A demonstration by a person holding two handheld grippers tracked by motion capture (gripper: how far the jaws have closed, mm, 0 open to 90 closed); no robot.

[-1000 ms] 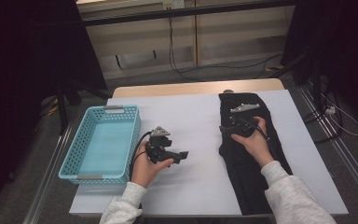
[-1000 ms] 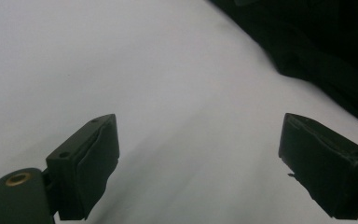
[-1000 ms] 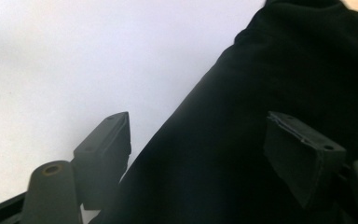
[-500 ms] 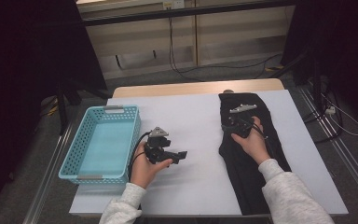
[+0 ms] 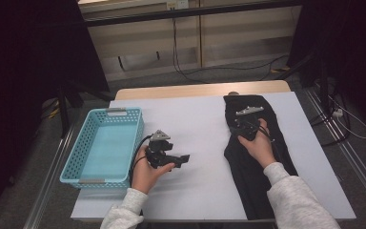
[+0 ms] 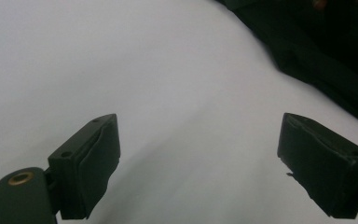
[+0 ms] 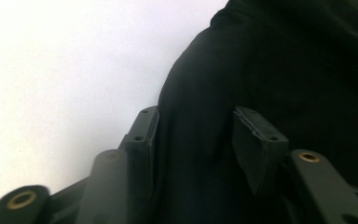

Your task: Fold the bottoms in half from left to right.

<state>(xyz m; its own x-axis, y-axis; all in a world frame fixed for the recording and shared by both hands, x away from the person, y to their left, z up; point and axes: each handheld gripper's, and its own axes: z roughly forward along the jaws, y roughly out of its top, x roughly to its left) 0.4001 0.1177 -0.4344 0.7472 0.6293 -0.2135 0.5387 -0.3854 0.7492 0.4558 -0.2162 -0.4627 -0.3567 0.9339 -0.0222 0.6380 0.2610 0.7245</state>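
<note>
A black garment point(image 5: 262, 183) lies lengthwise on the right half of the white table point(image 5: 195, 119). My right gripper point(image 5: 238, 125) rests on the garment's upper left edge. In the right gripper view, my right gripper point(image 7: 196, 122) stands partly open with a fold of the garment point(image 7: 284, 70) rising between its jaws. My left gripper point(image 5: 184, 158) is held just above bare table, right of the basket, pointing toward the garment. In the left gripper view, my left gripper point(image 6: 198, 128) is wide open with nothing in it, and the garment point(image 6: 326, 60) shows at the top right.
A light blue plastic basket point(image 5: 124, 114) stands with nothing in it at the table's left edge. Bare white table lies between the basket and the garment. Beyond the table are a wooden strip point(image 5: 171, 91), floor cables and dark stands.
Hardly anything has moved. The right hand has shifted very slightly on the garment, and the left hand holds its place.
</note>
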